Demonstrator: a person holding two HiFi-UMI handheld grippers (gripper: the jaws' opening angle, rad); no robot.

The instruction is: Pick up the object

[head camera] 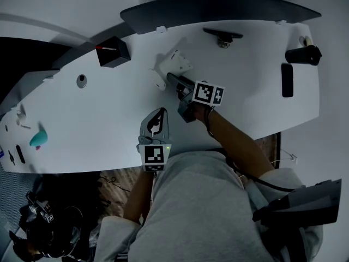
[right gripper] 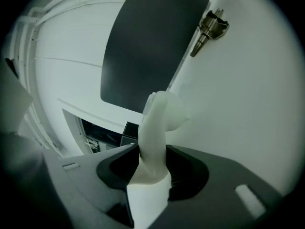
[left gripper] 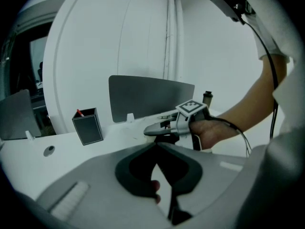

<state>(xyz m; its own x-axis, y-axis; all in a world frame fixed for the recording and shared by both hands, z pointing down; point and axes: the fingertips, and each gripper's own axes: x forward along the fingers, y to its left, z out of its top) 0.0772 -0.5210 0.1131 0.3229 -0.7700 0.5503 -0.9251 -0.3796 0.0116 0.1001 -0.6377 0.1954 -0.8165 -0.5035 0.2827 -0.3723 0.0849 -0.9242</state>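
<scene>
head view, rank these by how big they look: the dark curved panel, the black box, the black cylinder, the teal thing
1. dark curved panel, by far the largest
2. black box
3. black cylinder, close to the box, so that pair is unsure
4. teal thing, smallest

Left gripper (left gripper: 155,146), jaws together — beyond, a black box (left gripper: 87,126) and the hand-held right gripper (left gripper: 151,130).
</scene>
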